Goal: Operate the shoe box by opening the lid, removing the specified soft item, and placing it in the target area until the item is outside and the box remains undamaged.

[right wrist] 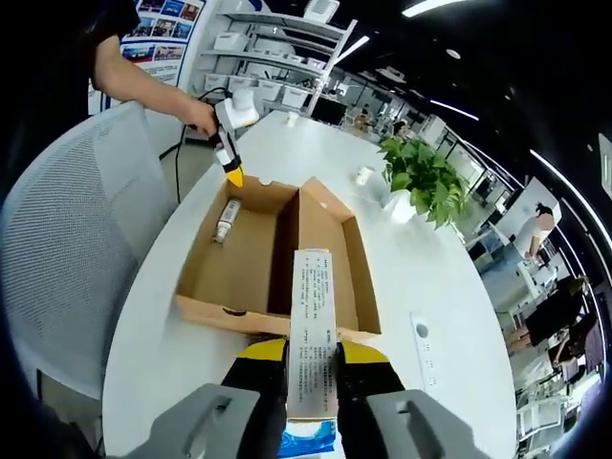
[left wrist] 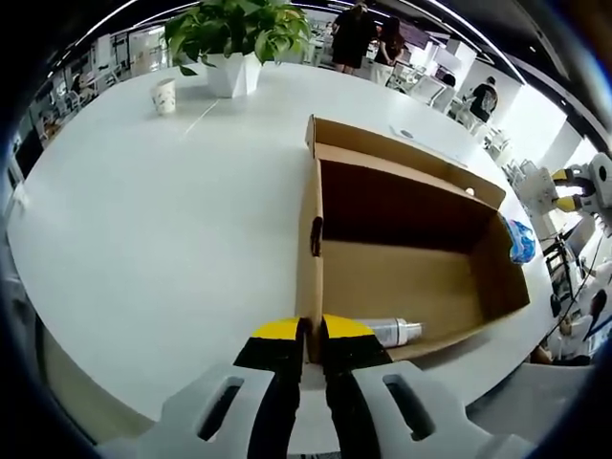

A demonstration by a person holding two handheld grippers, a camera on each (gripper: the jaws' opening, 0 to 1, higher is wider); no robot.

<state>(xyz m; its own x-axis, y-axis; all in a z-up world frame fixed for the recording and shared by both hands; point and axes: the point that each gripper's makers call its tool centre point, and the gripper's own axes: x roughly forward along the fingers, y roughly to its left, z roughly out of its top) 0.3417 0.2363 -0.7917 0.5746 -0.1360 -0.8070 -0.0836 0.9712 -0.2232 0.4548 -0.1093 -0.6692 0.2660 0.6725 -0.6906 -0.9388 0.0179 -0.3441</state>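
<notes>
My left claw point(left wrist: 311, 335) is clamped on the near corner edge of the shoe box point(left wrist: 402, 277), which stands open on the white bench point(left wrist: 143, 220). Inside it, on the cardboard floor close to that corner, lies a small silver bottle point(left wrist: 392, 332). My right claw point(right wrist: 312, 368) is closed on a long printed pack point(right wrist: 313, 325), the soft item, held up just outside the box's opposite wall. A potted plant point(left wrist: 232, 38) and a paper cup point(left wrist: 164, 96) stand well apart at the bench's far side.
</notes>
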